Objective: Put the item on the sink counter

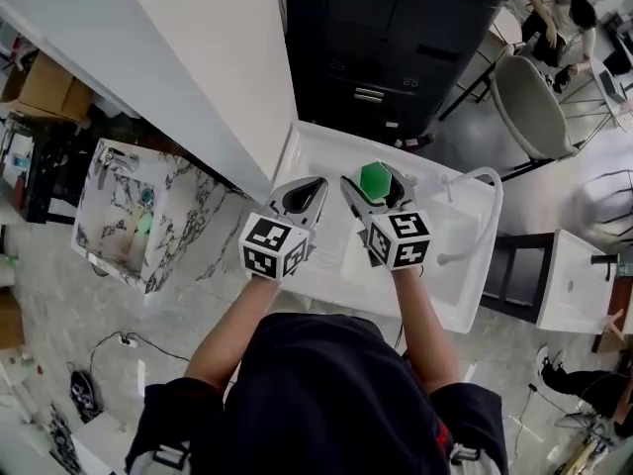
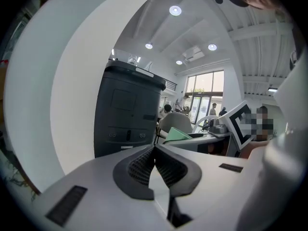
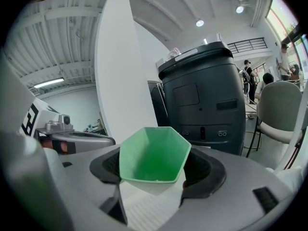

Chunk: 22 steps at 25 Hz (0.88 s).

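**Green cup carried over the counter, not yet set down**

The right gripper (image 1: 376, 185) has its jaws closed onto the sides of a green hexagonal cup (image 1: 375, 176), which sits mouth-up between the pads. This looks like a carrying grip that keeps the cup level for setting it down. In the right gripper view the cup (image 3: 154, 154) fills the gap between the jaws, which press on its opposite walls.

In the head view the cup hangs over the white sink counter (image 1: 324, 148), just left of the basin and its faucet (image 1: 483, 182). Whether its base touches the surface cannot be told.

The left gripper (image 1: 303, 196) hovers just beside it with its jaws pressed together on nothing, seemingly kept clear because one gripper is enough for the placing. A dark cabinet (image 1: 396, 38) stands behind the counter.
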Each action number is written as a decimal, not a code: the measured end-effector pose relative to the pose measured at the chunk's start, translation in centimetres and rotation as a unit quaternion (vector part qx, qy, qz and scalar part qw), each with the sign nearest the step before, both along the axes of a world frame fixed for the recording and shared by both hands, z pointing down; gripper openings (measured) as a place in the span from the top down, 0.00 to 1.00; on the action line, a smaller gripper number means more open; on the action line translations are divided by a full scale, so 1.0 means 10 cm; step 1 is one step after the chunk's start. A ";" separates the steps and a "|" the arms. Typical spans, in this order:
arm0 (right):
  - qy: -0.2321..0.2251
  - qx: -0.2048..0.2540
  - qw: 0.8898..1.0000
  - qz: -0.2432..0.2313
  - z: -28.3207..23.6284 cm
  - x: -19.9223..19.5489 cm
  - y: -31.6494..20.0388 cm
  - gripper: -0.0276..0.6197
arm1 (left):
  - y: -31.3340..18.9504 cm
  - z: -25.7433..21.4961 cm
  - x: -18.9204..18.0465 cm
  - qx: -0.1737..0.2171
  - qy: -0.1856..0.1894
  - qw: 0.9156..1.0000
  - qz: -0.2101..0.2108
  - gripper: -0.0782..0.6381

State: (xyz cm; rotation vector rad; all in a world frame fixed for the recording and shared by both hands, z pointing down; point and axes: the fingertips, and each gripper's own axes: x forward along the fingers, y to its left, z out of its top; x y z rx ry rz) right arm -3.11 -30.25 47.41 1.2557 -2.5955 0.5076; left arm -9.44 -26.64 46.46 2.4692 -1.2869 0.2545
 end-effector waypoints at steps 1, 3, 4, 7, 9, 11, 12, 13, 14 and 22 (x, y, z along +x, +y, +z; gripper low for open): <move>0.002 -0.002 1.000 0.003 0.02 -0.01 -0.03 0.42 | -0.04 0.02 0.00 -0.003 0.000 1.000 0.006 0.87; 0.006 -0.004 1.000 0.010 0.07 -0.02 -0.10 0.42 | -0.11 0.06 0.01 -0.007 -0.002 1.000 0.016 0.87; 0.007 -0.005 1.000 0.014 0.09 -0.02 -0.14 0.42 | -0.14 0.08 0.01 -0.009 -0.003 1.000 0.021 0.87; 0.012 -0.010 1.000 0.027 0.18 -0.02 -0.23 0.43 | -0.22 0.15 0.01 -0.018 -0.006 0.999 0.036 0.87; 0.018 -0.013 0.999 0.036 0.25 0.01 -0.29 0.43 | -0.25 0.20 0.03 -0.024 -0.008 0.999 0.046 0.87; 0.026 -0.016 0.998 0.046 0.33 0.05 -0.34 0.42 | -0.28 0.25 0.05 -0.031 -0.010 0.998 0.057 0.87; 0.029 -0.018 0.998 0.052 0.37 0.06 -0.37 0.43 | -0.30 0.29 0.04 -0.035 -0.011 0.997 0.061 0.87; 0.032 -0.020 0.998 0.056 0.42 0.06 -0.40 0.42 | -0.32 0.33 0.04 -0.039 -0.012 0.997 0.065 0.87; 0.035 -0.022 0.997 0.060 0.46 0.06 -0.42 0.42 | -0.33 0.37 0.03 -0.042 -0.013 0.997 0.069 0.87; 0.072 -0.030 0.993 0.086 0.80 0.08 -0.62 0.42 | -0.31 0.64 0.05 -0.074 -0.019 0.992 0.096 0.87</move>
